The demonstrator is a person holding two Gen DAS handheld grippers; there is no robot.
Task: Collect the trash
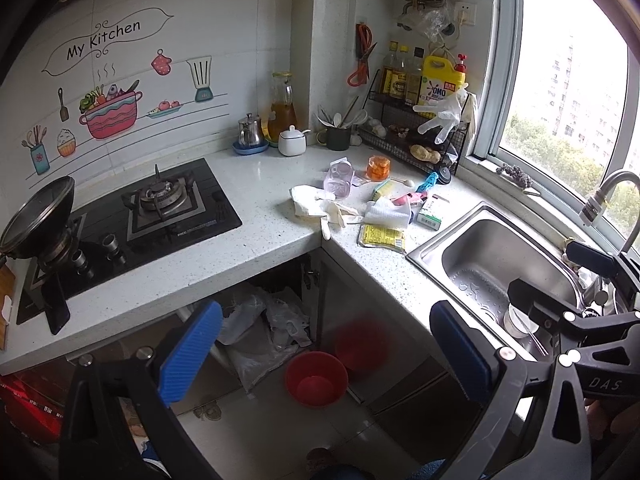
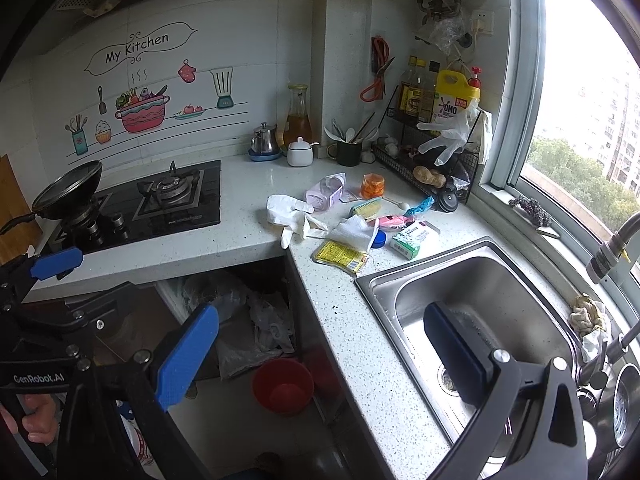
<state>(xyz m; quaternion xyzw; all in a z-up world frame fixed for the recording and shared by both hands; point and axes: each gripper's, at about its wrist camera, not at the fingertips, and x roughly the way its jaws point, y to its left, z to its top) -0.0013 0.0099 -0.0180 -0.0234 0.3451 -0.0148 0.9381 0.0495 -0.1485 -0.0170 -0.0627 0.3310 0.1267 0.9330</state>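
**Two open grippers hanging over a littered kitchen corner**

Both grippers are hanging in the air with their blue pads spread wide and nothing between them. The left gripper point(image 1: 324, 354) is hovering above the floor in front of the desk corner, over a red bucket point(image 1: 316, 378) standing on the tiles. The right gripper point(image 2: 320, 354) is reaching out near the steel sink point(image 2: 472, 280), one pad over the basin.

Further out, the trash is lying scattered on the desk point(image 2: 360, 340) between the gas stove point(image 2: 160, 200) and the sink: a yellow packet point(image 2: 340, 257) closest to the edge, a crumpled white tissue point(image 2: 354, 230) just behind it, a white glove point(image 2: 290, 214) drooping over the inner corner, a small green and white box point(image 2: 412, 240), a pink wrapper point(image 2: 394, 221) and a toppled clear lilac bottle point(image 2: 325, 192). An orange jar point(image 2: 373, 186) is standing upright behind them, near the wire rack point(image 2: 432, 160).
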